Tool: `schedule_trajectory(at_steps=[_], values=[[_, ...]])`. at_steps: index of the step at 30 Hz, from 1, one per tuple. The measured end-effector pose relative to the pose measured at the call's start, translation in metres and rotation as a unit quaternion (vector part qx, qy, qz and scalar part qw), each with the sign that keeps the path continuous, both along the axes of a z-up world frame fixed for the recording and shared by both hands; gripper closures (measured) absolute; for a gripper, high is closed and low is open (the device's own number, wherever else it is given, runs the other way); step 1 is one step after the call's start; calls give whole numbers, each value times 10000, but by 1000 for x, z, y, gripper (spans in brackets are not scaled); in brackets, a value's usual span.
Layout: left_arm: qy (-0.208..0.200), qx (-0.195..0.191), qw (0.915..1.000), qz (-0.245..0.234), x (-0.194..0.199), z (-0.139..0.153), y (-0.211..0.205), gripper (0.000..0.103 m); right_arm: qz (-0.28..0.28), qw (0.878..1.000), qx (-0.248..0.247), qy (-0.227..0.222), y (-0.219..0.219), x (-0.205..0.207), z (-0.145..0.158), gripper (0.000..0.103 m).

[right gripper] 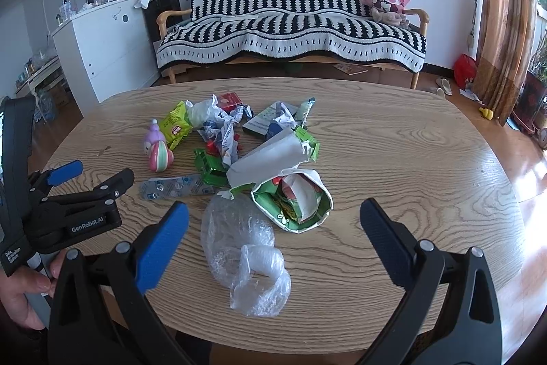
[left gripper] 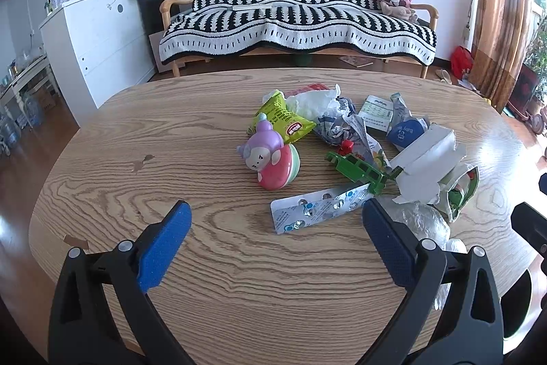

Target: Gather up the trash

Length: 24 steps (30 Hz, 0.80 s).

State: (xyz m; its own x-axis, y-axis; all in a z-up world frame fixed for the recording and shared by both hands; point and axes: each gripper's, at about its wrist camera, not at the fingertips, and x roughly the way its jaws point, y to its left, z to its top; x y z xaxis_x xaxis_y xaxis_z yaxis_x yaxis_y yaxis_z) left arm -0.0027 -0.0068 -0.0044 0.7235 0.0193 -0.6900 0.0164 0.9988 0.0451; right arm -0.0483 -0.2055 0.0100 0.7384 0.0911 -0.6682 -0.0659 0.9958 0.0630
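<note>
Trash lies in a pile on the wooden table. A silver blister pack lies just ahead of my open, empty left gripper. A crumpled clear plastic bag lies between the fingers of my open, empty right gripper. Behind it are a torn green and white carton, a torn white box, a yellow-green snack wrapper, crumpled paper and a small printed box. The left gripper also shows in the right wrist view, at the left.
A pink and purple toy figure and a green toy truck lie among the trash. Beyond the table stand a sofa with a black and white throw and a white cabinet. A curtain hangs at the right.
</note>
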Motion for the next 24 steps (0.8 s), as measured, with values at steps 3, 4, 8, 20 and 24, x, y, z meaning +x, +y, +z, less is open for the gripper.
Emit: schedule_trajectory(at_steps=[3, 4, 8, 20, 24], values=[[7, -11, 10000, -2, 0, -1, 1, 5, 5, 10000, -2, -4, 0, 0, 1, 6], [12, -11, 10000, -2, 0, -2, 1, 5, 3, 10000, -4, -3, 0, 0, 0, 6], [38, -23, 10000, 6, 2, -3, 1, 5, 1, 10000, -1, -7, 0, 0, 0, 6], [50, -25, 10000, 12, 3, -4, 1, 5, 2, 10000, -10, -9, 1, -1, 1, 6], [55, -32, 10000, 20, 4, -7, 2, 5, 1, 10000, -19, -22, 1, -1, 1, 6]])
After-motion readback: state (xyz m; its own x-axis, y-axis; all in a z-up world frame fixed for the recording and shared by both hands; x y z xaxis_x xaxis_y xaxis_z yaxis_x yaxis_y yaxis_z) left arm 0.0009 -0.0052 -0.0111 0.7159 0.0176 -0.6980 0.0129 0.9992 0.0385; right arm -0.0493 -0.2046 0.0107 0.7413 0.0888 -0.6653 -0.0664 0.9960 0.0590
